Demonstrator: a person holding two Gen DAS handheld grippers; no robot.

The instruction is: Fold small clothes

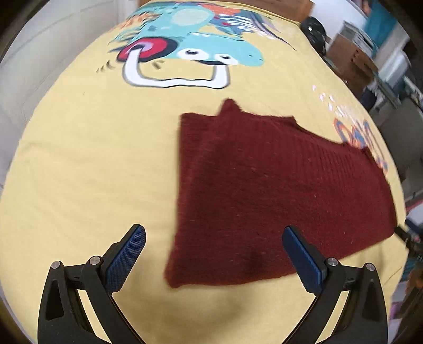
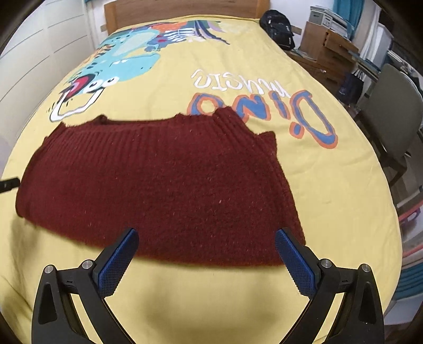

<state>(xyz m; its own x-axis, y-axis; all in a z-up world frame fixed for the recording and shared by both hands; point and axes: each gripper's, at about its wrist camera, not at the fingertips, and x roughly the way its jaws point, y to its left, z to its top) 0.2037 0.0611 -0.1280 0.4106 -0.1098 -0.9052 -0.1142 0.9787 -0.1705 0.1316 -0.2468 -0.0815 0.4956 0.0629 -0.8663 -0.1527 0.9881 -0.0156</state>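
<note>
A dark red knitted garment [image 1: 264, 190] lies flat on a yellow bedspread [image 1: 92, 158], folded into a rough rectangle. In the left wrist view my left gripper [image 1: 214, 235] is open and empty, hovering over the garment's near left corner. In the right wrist view the garment [image 2: 164, 182] spreads across the middle of the bedspread [image 2: 330, 198]. My right gripper [image 2: 206, 238] is open and empty above the garment's near edge, toward its right half. The tip of the other gripper shows at the left edge [image 2: 9, 184].
The bedspread carries a dinosaur print [image 2: 124, 63] and "Dino music" lettering [image 2: 264, 105]. A wooden headboard [image 2: 185, 8] stands at the far end with a black backpack [image 2: 277, 26] beside it. Cardboard boxes [image 2: 330, 45] and a grey chair [image 2: 396, 113] stand to the right.
</note>
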